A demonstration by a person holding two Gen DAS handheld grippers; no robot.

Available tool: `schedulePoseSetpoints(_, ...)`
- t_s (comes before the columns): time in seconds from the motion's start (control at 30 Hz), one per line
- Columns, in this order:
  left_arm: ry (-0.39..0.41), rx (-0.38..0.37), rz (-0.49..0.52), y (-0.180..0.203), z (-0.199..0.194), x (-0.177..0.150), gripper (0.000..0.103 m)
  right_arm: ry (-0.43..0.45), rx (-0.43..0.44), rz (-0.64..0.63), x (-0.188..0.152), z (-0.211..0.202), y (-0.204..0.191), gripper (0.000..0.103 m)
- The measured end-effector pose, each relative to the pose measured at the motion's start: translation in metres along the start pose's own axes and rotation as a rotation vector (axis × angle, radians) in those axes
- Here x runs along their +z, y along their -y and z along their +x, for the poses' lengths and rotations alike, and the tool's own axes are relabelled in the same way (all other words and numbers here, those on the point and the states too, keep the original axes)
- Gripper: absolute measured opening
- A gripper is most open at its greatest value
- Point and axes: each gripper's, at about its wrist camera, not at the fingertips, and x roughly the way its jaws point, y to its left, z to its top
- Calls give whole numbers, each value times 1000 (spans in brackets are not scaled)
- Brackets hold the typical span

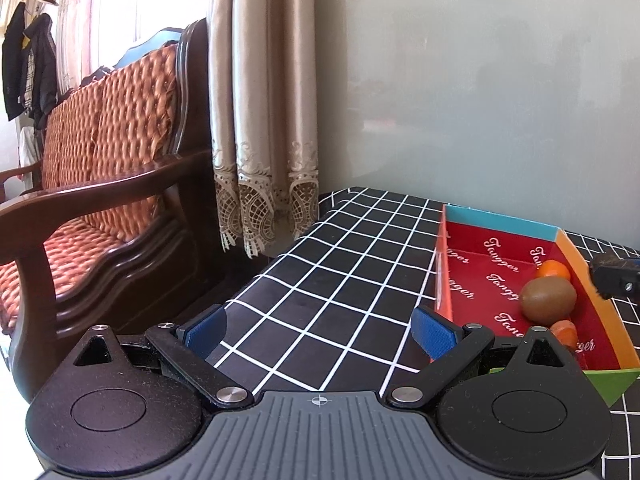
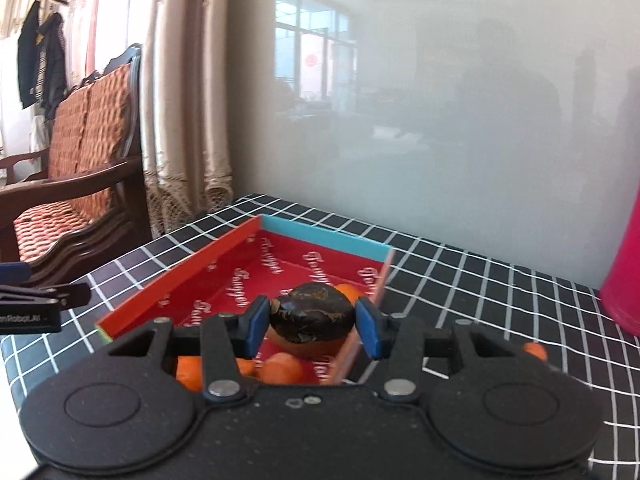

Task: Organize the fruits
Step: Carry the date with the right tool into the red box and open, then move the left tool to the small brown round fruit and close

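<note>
The worktop [image 1: 340, 280] wears black cloth with a white grid. The tray [image 2: 224, 256] is red inside with white script, its rims orange and turquoise. The kiwi [image 1: 548, 299] is brown.

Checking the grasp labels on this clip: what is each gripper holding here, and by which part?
The right gripper holds a dark, mottled fruit by its two opposite sides, above the red tray. The left gripper holds nothing; its jaws stand open over the checked tablecloth.

strong daylight floods in from the window [image 1: 120, 20] at upper left, blown out to white. the wall panel [image 2: 440, 120] shows hazy reflections. the right wrist view is softer (slight motion blur), and fisheye bending darkens every corner.
</note>
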Motion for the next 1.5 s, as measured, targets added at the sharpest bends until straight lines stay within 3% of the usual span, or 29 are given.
schedulePoseSetpoints(0.33,-5,6,6,-2,1,-1,98,-25,90,-58,-5,16,-49,46)
schedulePoseSetpoints(0.43,-7,8,7,-2,2,-1,98,-12,79,-100,-8,14,-57,56)
schedulePoseSetpoints(0.53,-4,4,7,0,1,-1,98,-5,80,-98,-7,11,-56,57)
schedulePoseSetpoints(0.97,11,-33,11,23,-5,3,98,18,0,-67,-8,-10,-18,57)
schedulePoseSetpoints(1.5,32,-131,67,99,-13,8,98,50,-140,48,-25,-37,65,62)
